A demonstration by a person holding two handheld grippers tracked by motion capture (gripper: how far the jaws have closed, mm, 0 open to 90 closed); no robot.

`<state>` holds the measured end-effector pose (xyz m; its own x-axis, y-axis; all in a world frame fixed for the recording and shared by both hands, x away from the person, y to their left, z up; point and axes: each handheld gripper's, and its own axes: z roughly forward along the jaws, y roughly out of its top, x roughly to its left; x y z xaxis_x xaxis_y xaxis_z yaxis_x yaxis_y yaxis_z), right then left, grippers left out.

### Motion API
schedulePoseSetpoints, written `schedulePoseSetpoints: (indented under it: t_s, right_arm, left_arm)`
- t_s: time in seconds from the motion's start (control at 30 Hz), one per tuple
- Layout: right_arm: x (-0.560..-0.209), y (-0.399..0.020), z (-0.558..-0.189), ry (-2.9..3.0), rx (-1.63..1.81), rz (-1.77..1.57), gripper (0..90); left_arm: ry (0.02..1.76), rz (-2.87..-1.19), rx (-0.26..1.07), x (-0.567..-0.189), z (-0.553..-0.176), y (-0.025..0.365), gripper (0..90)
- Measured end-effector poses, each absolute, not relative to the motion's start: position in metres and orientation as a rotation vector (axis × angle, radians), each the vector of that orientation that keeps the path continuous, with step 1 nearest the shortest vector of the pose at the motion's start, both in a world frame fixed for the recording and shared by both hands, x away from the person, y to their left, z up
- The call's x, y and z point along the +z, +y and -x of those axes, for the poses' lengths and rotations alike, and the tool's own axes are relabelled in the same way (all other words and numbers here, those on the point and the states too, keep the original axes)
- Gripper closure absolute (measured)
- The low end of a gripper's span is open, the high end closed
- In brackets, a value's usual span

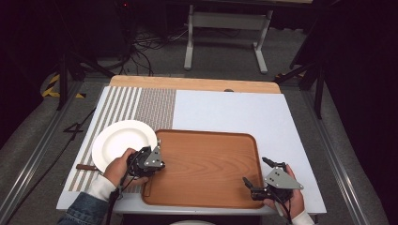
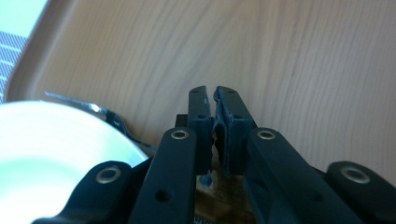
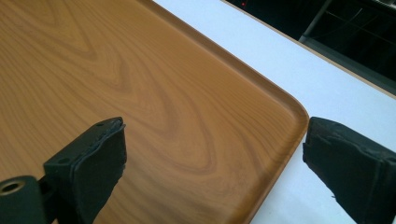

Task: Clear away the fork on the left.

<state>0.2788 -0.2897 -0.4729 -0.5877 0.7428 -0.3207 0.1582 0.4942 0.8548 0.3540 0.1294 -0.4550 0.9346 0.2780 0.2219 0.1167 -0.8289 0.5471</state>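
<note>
A wooden tray (image 1: 206,164) lies in the middle of the white table. A white plate (image 1: 123,143) rests on a striped placemat (image 1: 141,105) against the tray's left rim. My left gripper (image 1: 158,144) is at that rim beside the plate, its jaws shut (image 2: 215,100); I cannot tell whether anything is pinched between them. A metal fork (image 2: 100,112) lies between the plate (image 2: 51,154) and the tray (image 2: 299,60). My right gripper (image 1: 254,169) is open across the tray's right rim (image 3: 280,154), one jaw over the wood, the other over the table, holding nothing (image 3: 215,154).
A utensil with a brown handle (image 1: 87,167) sticks out from under the plate's near-left side. White table surface (image 1: 234,110) lies beyond the tray. The table's far edge is a wooden strip (image 1: 192,83). Cables and stand legs are on the floor behind.
</note>
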Motion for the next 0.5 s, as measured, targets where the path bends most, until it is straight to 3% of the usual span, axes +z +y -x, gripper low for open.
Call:
schedulePoseSetpoints:
  t_s: [0.5]
  right_arm:
    - [-0.4726,-0.2884,-0.2782,2.046,1.073,-0.733,7.1]
  left_arm:
    - [0.187,-2.397,0.501,-0.4469,-0.3468,0.1218,82.0]
